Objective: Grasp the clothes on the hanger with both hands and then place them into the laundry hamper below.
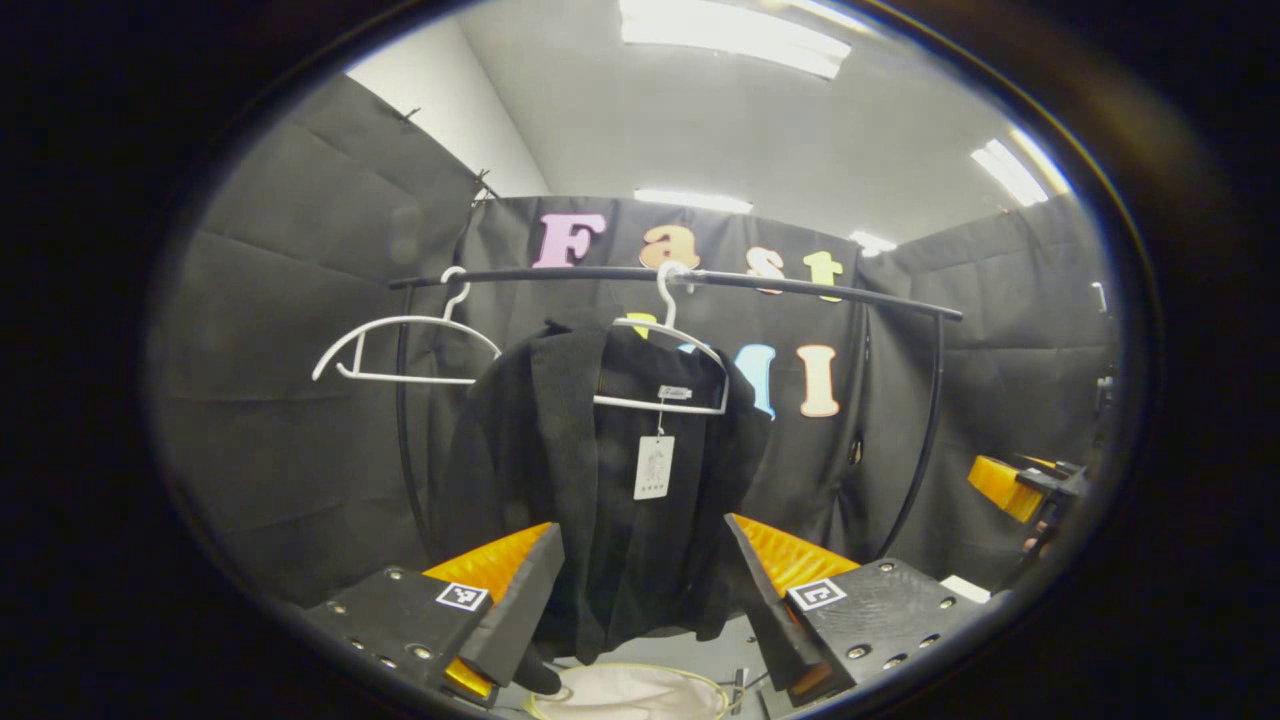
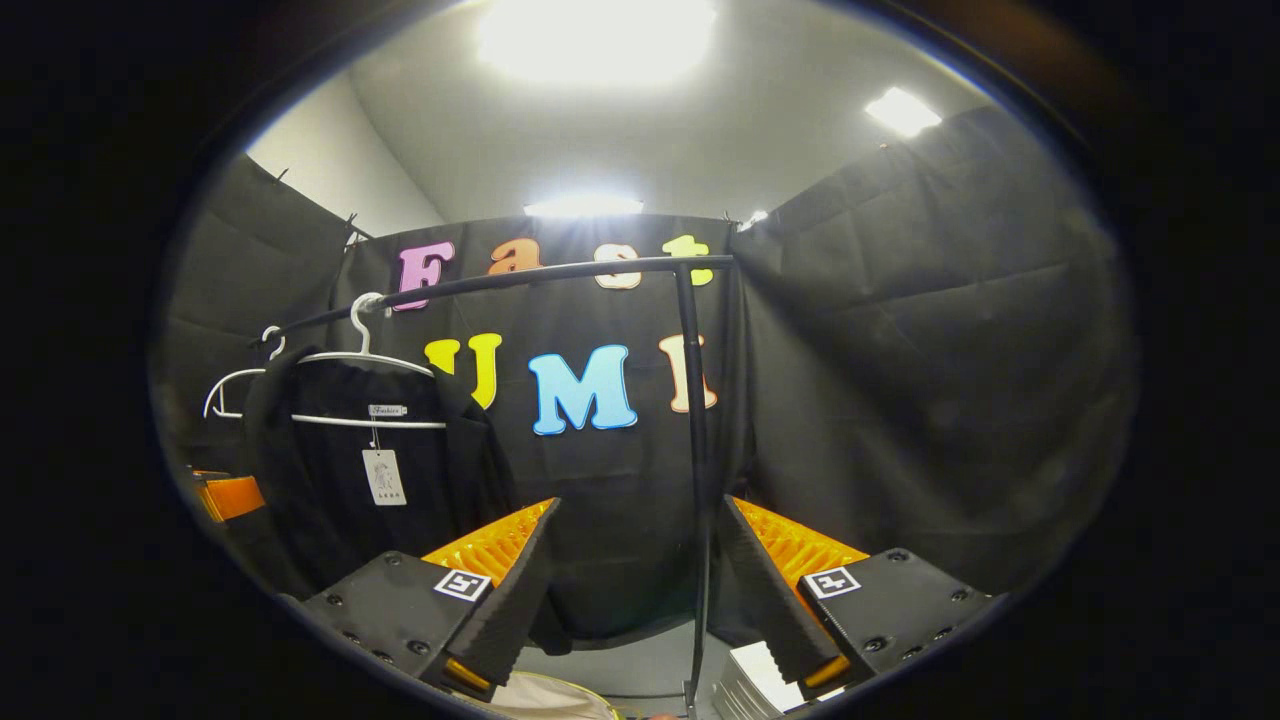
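Left gripper view: the laundry hamper (image 1: 630, 692) is cut off by the bottom edge — just a curved rim and pale lining visible. The black garment (image 1: 600, 480) has its lower corners hidden behind the left gripper's (image 1: 645, 600) two fingers, and its paper tag (image 1: 654, 467) is too small to make out. At the far right edge, the right gripper (image 1: 1020, 487) is partly cut off. Right gripper view: the left gripper (image 2: 228, 497) pokes in at the left edge, mostly out of frame — hamper rim (image 2: 560, 700) barely clipped at the bottom
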`<action>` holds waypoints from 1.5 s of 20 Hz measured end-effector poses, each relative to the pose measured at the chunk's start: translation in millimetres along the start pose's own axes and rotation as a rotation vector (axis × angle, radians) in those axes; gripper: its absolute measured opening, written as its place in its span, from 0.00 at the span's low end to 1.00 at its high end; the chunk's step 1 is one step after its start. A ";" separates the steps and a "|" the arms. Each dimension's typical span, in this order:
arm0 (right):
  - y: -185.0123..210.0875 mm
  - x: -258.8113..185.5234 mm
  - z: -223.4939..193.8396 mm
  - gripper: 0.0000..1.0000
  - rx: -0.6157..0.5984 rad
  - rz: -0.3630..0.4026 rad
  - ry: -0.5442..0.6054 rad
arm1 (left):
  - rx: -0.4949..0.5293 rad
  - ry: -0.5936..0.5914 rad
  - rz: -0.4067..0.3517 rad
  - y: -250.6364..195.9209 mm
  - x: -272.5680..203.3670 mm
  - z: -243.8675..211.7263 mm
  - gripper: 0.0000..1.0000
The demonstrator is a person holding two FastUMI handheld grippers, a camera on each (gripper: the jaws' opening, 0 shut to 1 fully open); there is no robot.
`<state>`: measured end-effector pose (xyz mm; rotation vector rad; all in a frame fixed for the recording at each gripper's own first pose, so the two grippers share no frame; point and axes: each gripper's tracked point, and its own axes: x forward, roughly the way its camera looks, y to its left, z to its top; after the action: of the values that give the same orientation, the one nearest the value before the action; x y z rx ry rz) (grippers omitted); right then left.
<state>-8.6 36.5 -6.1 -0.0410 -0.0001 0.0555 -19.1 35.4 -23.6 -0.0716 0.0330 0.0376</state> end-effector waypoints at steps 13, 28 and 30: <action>56.6 22.4 1.6 0.98 -0.012 0.129 0.057 | -0.019 -0.015 0.084 37.9 -1.9 7.8 0.91; 138.5 98.8 -2.4 0.98 0.017 0.446 0.084 | -0.005 -0.010 0.289 43.1 29.5 30.3 0.91; 148.6 113.1 -1.1 0.98 0.034 0.489 0.088 | 0.004 -0.023 0.323 43.5 37.4 38.5 0.91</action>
<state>96.1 190.9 -13.5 -0.0088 0.0994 0.5422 17.8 82.9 10.4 -0.0614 0.0209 0.3616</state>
